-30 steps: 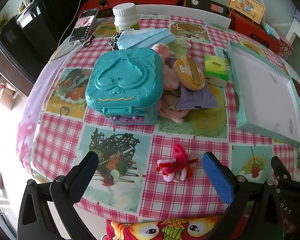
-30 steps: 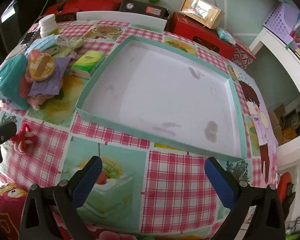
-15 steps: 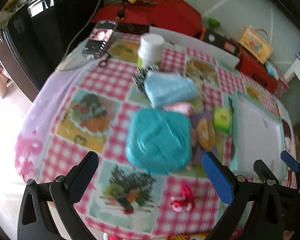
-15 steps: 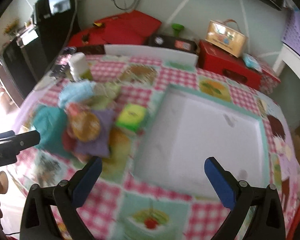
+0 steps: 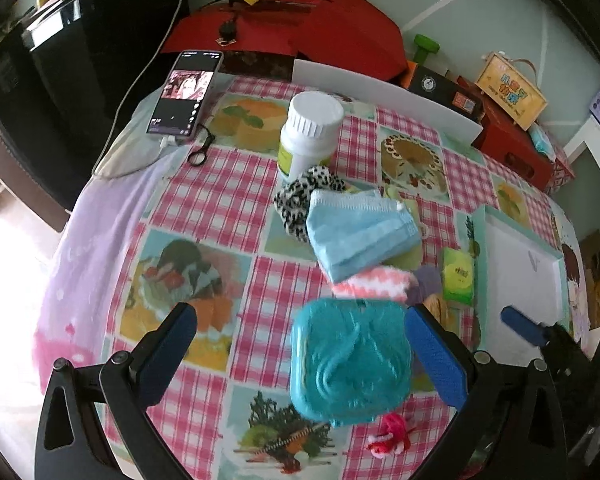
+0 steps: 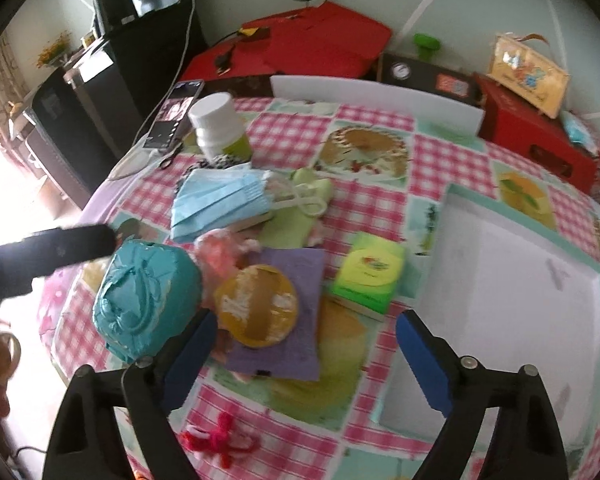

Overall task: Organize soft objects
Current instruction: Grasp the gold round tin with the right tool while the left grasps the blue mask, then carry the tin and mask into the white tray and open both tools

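Above a checked tablecloth point(image 6: 372, 208), the left gripper point(image 5: 300, 344) hangs spread and empty; the right gripper point(image 6: 306, 346), jaws just narrowing, holds nothing. Blue face masks point(image 6: 220, 200) lie at eleven o'clock of it.

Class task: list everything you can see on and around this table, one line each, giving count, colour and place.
tray: one, teal rim, white inside, table's right.
case: one, teal, near left.
face masks: stack, blue, centre.
bottle: one, white, far centre.
scrunchie: one, black-and-white, beside bottle.
tissue pack: one, green, beside tray.
round disc: one, yellow, on purple pouch.
yarn toy: one, red, near edge.
phone: one, black, far left.
left gripper: black, blue pads, open.
right gripper: same, open, jaws just narrowed slightly.
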{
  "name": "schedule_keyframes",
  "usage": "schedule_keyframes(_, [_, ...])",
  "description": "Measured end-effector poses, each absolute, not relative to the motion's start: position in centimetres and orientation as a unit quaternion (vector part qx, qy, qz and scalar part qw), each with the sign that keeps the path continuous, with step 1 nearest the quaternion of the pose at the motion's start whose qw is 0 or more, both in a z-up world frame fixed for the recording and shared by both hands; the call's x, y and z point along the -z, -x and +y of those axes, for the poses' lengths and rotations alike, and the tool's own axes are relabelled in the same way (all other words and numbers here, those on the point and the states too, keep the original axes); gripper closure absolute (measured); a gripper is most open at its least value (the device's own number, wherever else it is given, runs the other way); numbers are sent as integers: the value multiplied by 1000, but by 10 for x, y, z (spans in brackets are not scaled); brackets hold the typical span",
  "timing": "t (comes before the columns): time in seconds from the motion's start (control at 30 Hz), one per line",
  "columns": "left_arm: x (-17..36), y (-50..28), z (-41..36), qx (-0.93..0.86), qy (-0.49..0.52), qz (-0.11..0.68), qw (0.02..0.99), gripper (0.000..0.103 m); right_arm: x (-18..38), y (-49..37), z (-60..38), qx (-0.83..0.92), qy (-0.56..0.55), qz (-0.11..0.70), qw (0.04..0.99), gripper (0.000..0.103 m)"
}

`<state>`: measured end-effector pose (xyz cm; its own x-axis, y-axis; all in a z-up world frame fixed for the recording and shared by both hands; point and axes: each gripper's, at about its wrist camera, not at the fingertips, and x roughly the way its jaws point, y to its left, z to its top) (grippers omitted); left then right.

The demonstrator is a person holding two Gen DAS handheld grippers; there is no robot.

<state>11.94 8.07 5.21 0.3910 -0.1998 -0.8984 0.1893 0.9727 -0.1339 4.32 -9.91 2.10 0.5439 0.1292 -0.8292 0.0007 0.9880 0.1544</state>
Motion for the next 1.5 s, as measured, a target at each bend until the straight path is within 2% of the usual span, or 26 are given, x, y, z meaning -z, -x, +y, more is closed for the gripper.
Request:
schedule_keyframes(0.27, [-40,-168,77,107,-5,578,809,0,-4,-63,-90,-55,-79,501,860,18])
schedule_keyframes(0.43, [-23,-189,75,123,27,613,780,1,2,-70,-89,-72,-89,508,853,29])
schedule_keyframes(0.57, [-8,-201,72,131,57,639,756,21,7,-74,-88,-81,-94,513,849,42])
schedule_keyframes(0.7, [6,-204,69,136,83,656,738,23,9,-74,-91,-86,-108,517,845,48])
schedule_keyframes(0.97, [20,-207,62,154,141,671,712,50,8,-71,-97,-88,-124,514,844,59])
schedule_keyframes(1.0, [22,-207,60,153,146,672,710,59,8,-70,-97,-88,-125,514,844,59])
schedule_keyframes(1.2, [16,-205,62,144,151,661,721,89,6,-64,-102,-81,-140,514,843,60])
schedule_keyframes(1.37, [6,-202,67,139,154,647,734,95,-1,-58,-110,-74,-156,509,843,60])
schedule_keyframes(1.5, [-3,-197,73,136,159,637,742,97,-7,-54,-116,-69,-163,506,844,60])
